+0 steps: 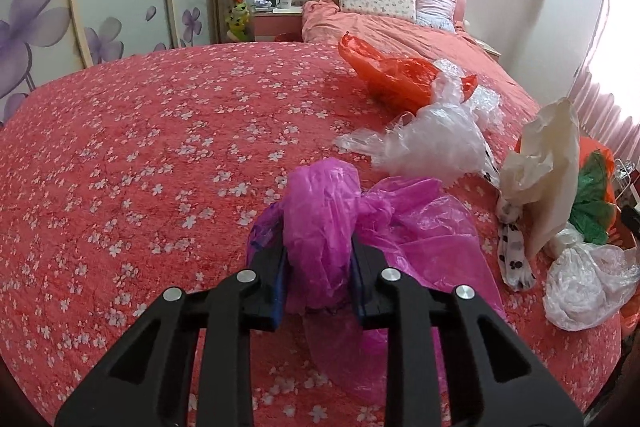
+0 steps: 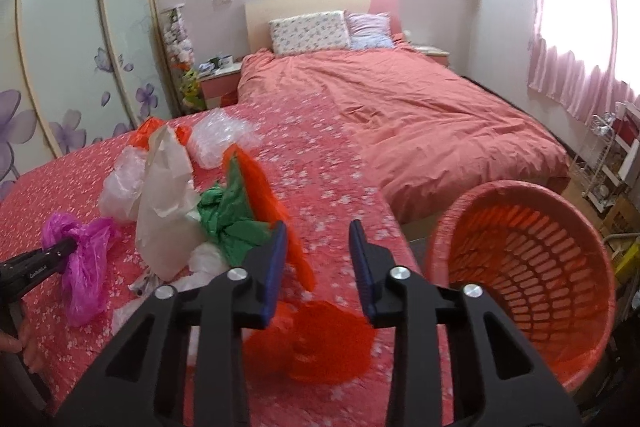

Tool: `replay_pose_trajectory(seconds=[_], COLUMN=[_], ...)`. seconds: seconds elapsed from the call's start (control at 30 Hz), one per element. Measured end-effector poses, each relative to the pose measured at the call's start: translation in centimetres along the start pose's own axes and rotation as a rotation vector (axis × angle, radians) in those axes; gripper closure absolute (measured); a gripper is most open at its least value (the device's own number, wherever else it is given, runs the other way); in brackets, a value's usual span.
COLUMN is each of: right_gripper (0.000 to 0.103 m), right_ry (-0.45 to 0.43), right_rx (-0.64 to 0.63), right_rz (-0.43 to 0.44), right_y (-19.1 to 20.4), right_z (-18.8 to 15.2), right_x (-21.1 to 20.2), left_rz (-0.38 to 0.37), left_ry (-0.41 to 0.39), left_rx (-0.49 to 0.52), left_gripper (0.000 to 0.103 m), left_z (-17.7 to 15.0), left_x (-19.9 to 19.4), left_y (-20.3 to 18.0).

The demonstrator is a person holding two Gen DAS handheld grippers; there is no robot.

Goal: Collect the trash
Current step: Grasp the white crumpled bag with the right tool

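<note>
Two views. Left wrist view: left gripper [image 1: 318, 259] is clamped on a bunched magenta bag [image 1: 320, 219] over the floral bedspread [image 1: 120, 167]; other bags lie ahead and right.

Right wrist view: right gripper [image 2: 318, 255] hangs with jaws apart and empty. An orange basket [image 2: 532, 259] stands just right of it, well right of the magenta bag [image 2: 86, 259], so the bag likely must travel rightward.

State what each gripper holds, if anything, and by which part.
The left gripper grips the magenta plastic bag by a bunched fold. The right gripper holds nothing; its jaws are open.
</note>
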State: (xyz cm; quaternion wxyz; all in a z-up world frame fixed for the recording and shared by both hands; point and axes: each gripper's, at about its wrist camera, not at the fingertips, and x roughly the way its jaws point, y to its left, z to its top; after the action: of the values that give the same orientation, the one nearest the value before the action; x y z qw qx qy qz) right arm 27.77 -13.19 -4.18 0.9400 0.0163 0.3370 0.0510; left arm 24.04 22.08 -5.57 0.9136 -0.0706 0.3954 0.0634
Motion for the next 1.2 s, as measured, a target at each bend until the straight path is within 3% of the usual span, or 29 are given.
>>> replay_pose_trajectory(seconds=[0.47, 0.6, 0.83, 0.87, 0.9, 0.97, 1.0, 1.2], right_gripper=[0.076, 0.064, 0.064, 0.067, 0.079, 0.083, 0.091, 0.096], right_ry=[-0.079, -0.044, 0.047, 0.058, 0.072, 0.069, 0.063, 0.011], right_rx=[-0.040, -0.069, -0.087, -0.091, -0.093, -0.091, -0.092, -0.046], right_rz=[0.109, 0.130, 0.080, 0.073, 0.071, 0.075, 0.066, 0.086], right_y=[5.4, 8.4, 11.9, 12.0, 12.1, 11.9, 12.0, 11.0], right_z=[2.5, 2.6, 2.0, 1.8, 1.6, 1.4, 1.4, 2.1], right_x=[-1.9, -0.4, 3.0, 3.3, 3.6, 3.6, 3.5, 1.7], left_rz=[0.005, 0.011, 0.010, 0.008, 0.007, 0.005, 0.004, -0.004], left_ry=[-0.030, -0.036, -0.038, -0.038, -0.038, -0.037, -0.037, -0.047], left_rx=[-0.027, -0.034, -0.035, -0.032, -0.030, -0.028, -0.027, -0.018], left_gripper=[0.078, 0.078, 0.078, 0.078, 0.078, 0.078, 0.078, 0.079], left_z=[0.2, 0.4, 0.3, 0.3, 0.3, 0.3, 0.3, 0.4], left_x=[-1.8, -2.2, -2.4, -2.3, -2.3, -2.2, -2.2, -2.5], left_y=[2.8, 3.7, 4.3, 4.3, 4.2, 4.1, 4.1, 3.5])
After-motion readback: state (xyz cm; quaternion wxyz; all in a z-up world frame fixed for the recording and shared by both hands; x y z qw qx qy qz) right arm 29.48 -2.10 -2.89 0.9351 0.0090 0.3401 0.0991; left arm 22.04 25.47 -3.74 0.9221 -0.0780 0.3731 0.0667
